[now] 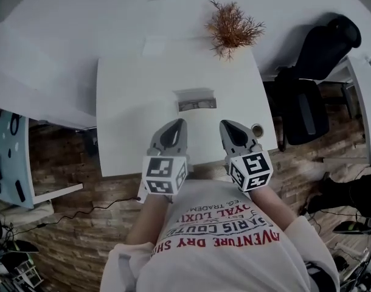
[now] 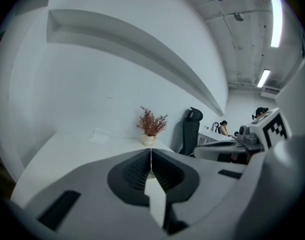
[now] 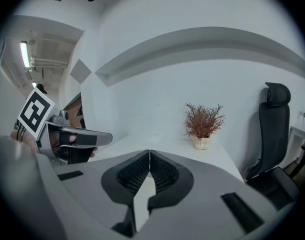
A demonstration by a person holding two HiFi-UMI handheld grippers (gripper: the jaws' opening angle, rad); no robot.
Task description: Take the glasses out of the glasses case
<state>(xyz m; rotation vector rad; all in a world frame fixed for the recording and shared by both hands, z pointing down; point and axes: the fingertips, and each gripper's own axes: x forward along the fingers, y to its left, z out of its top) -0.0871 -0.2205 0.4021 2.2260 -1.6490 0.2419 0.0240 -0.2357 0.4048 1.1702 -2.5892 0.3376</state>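
A grey glasses case (image 1: 196, 100) lies shut on the white table (image 1: 131, 114), toward its far middle. Both grippers hover side by side over the table's near edge, pointing at the case and well short of it. My left gripper (image 1: 180, 122) (image 2: 151, 152) is shut, its ribbed pads meeting with nothing between them. My right gripper (image 1: 224, 124) (image 3: 149, 153) is shut and empty too. The case does not show in either gripper view, and the glasses are not in sight.
A dried reddish plant (image 1: 233, 27) in a small pot stands at the table's far edge. A small round object (image 1: 256, 129) sits at the table's right edge. A black office chair (image 1: 313, 84) stands to the right. The floor is wood.
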